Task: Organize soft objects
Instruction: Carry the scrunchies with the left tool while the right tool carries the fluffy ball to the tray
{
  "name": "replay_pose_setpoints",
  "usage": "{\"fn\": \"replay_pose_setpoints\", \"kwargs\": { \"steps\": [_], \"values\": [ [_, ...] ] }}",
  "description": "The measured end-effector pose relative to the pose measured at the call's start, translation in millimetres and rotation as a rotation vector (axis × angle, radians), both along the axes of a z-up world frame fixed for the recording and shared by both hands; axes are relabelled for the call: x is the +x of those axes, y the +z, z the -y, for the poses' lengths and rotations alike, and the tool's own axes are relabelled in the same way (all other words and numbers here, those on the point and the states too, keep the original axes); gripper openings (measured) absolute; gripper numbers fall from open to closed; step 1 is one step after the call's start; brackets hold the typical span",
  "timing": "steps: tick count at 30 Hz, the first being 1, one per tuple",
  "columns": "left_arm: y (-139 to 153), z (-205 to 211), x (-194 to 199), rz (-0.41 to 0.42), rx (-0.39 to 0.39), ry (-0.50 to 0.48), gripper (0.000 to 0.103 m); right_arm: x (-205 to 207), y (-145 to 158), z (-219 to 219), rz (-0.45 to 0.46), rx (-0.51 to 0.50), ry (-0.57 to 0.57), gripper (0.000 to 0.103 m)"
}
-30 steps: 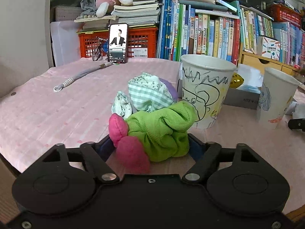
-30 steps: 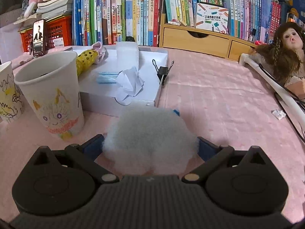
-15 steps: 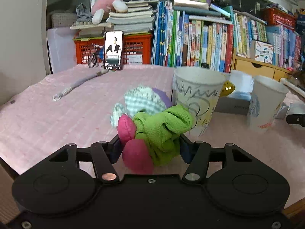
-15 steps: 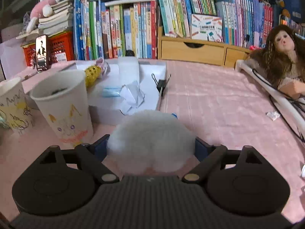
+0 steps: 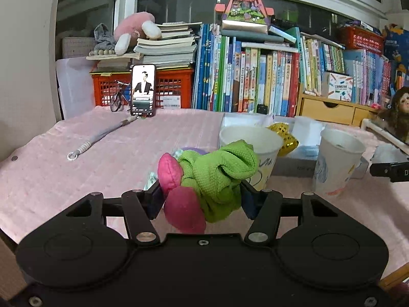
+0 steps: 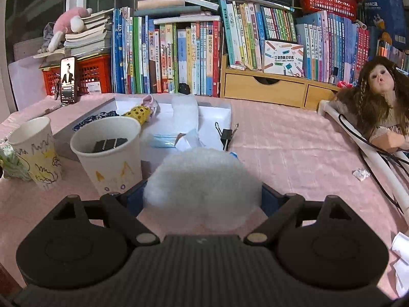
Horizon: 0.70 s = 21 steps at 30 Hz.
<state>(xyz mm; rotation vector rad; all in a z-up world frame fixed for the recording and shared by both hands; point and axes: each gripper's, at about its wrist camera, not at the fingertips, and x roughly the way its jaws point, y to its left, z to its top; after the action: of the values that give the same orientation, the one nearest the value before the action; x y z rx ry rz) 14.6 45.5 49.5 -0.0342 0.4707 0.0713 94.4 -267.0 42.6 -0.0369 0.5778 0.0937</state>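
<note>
My left gripper (image 5: 202,194) is shut on a green scrunchie with pink lobes (image 5: 214,176) and holds it above the pink tablecloth, in front of the scribbled paper cup (image 5: 255,151). More cloth scrunchies (image 5: 150,179) lie mostly hidden behind it; they also show in the right wrist view (image 6: 11,163). My right gripper (image 6: 202,197) is shut on a white fluffy pom-pom (image 6: 202,186), raised beside the cat-drawn paper cup (image 6: 110,153), which holds black binder clips. That cup shows in the left wrist view (image 5: 337,161), with the right gripper's tip (image 5: 388,171) at the right edge.
A white box (image 6: 212,117) with tissue, a yellow dotted item and a binder clip (image 6: 226,135) stands behind the cups. A doll (image 6: 375,102) and white tube lie at right. A phone (image 5: 143,89), books and a red crate line the back.
Both grippers have risen from the table with their objects held. The left one closed tighter on the green scrunchie and lifted it off the pile; the views now look higher over the cups.
</note>
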Motion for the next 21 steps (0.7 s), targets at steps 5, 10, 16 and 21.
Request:
{"fn": "replay_pose_setpoints", "kwargs": {
  "steps": [5,10,16,21],
  "values": [
    [15,-2,5,0.007,-0.011,-0.046,0.057,3,8,-3,-0.007,-0.016,-0.001,0.089],
    [39,-3,12,0.056,0.005,-0.068,0.057,6,22,-3,0.027,-0.02,0.0,0.089],
    [64,-3,29,0.076,-0.012,-0.109,0.057,13,35,-2,0.049,-0.012,0.006,0.089],
    [79,-1,53,0.041,-0.036,-0.16,0.057,26,49,1,0.052,0.014,0.012,0.089]
  ]
}}
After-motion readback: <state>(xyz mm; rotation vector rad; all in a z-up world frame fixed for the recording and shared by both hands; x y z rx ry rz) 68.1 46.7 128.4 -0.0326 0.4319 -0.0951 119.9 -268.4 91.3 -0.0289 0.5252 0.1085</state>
